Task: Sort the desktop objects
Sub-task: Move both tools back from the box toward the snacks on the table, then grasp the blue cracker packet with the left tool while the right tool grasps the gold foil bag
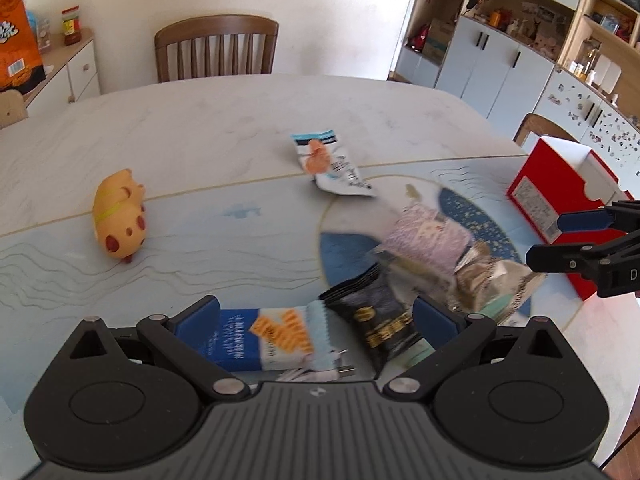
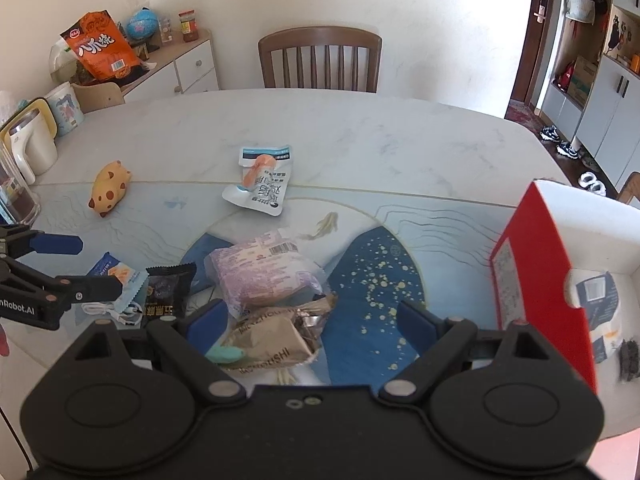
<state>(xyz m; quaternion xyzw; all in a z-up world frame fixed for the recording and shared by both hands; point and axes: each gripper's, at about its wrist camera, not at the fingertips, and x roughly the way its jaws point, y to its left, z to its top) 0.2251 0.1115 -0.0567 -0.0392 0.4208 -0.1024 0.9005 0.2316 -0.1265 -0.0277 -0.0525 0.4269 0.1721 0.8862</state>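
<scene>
Black left gripper low over snack packets

Sunlit cream wall, 1 wooden chair, white sideboard, grey cabinets.

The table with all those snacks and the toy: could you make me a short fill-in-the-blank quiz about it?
1. The yellow toy on the table is shaped like a ____.
2. The cardboard box at the right is white inside and ____ outside.
3. The left gripper hovers over a blue packet and a ____ packet.
4. Both grippers' jaws are ____.

Answers: pig; red; black; open
</scene>
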